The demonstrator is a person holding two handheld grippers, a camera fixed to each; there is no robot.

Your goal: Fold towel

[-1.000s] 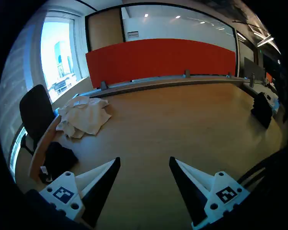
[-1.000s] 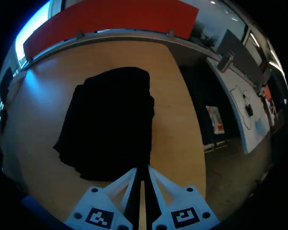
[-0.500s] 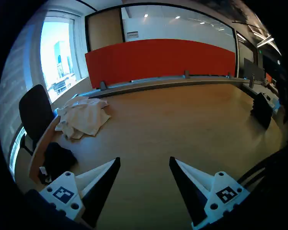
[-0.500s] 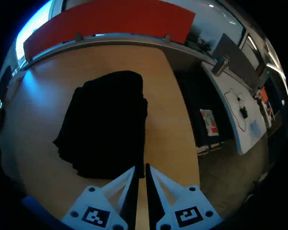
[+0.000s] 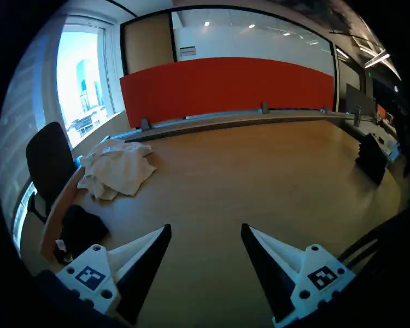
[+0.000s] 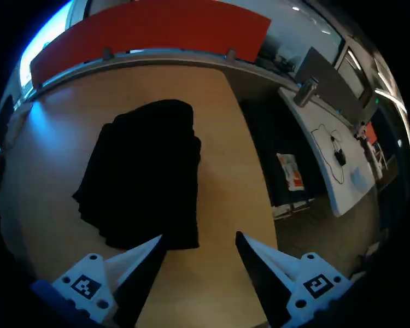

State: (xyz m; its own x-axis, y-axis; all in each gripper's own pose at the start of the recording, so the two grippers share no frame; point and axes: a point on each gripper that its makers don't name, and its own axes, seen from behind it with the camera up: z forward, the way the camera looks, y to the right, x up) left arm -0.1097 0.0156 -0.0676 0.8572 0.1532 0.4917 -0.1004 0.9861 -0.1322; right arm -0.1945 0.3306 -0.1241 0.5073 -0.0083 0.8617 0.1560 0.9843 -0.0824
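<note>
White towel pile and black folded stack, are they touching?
Apart. Left gripper view: white towel pile left, black folded stack far right, bare tabletop between.

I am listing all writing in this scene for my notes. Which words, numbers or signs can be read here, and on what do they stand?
No text can be read in these pictures.
Small plate on the far wall: too small to read.
Coloured sheet low beside the desks: blurred, not readable.
Square patterns on the left gripper and the right gripper: black-and-white codes, no letters or numbers.
</note>
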